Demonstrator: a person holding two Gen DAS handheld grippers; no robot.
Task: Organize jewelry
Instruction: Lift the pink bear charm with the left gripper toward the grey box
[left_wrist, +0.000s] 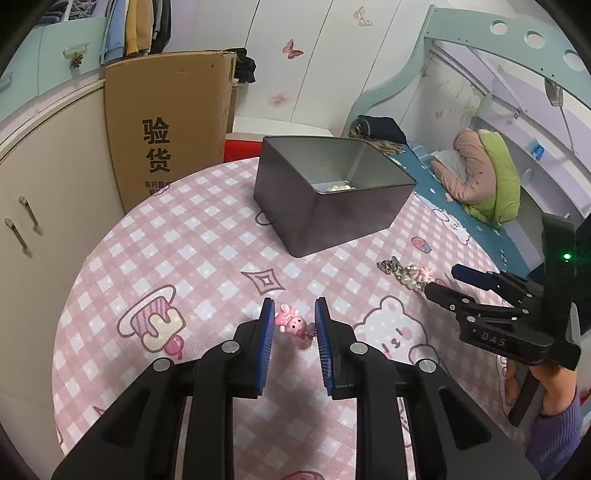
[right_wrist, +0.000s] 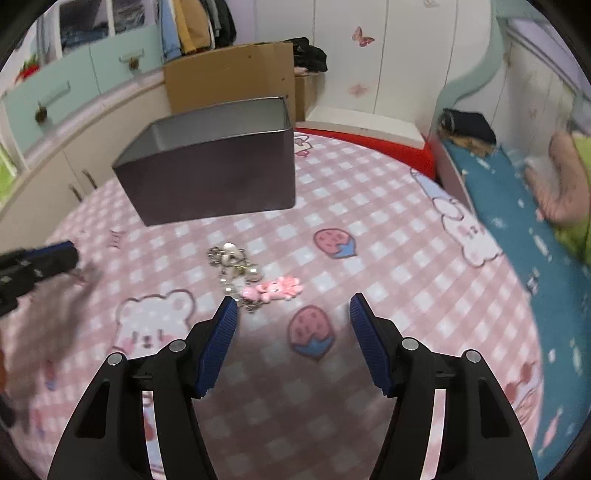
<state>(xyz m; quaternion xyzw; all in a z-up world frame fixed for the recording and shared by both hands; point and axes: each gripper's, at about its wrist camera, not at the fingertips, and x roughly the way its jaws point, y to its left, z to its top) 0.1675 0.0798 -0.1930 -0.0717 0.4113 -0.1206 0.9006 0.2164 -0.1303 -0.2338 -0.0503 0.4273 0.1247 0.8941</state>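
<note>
A pink bunny charm (left_wrist: 291, 324) lies on the checked tablecloth between the blue pads of my left gripper (left_wrist: 294, 308), which stands open around it without squeezing. A dark metal tin (left_wrist: 325, 199) stands farther back with pale beads (left_wrist: 340, 188) inside; it also shows in the right wrist view (right_wrist: 218, 181). A heap of silver and pearl jewelry (right_wrist: 232, 264) with a pink charm (right_wrist: 275, 290) lies just ahead of my right gripper (right_wrist: 293, 306), which is open and empty. The right gripper also shows in the left wrist view (left_wrist: 439, 282), next to that heap (left_wrist: 402, 273).
The pink checked tablecloth (left_wrist: 207, 258) covers a round table. A tall cardboard box (left_wrist: 166, 125) and beige cabinets (left_wrist: 44, 184) stand behind left. A bed with a blue sheet (right_wrist: 517, 221) and cushions runs along the right. My left gripper shows blurred at the left edge (right_wrist: 40, 258).
</note>
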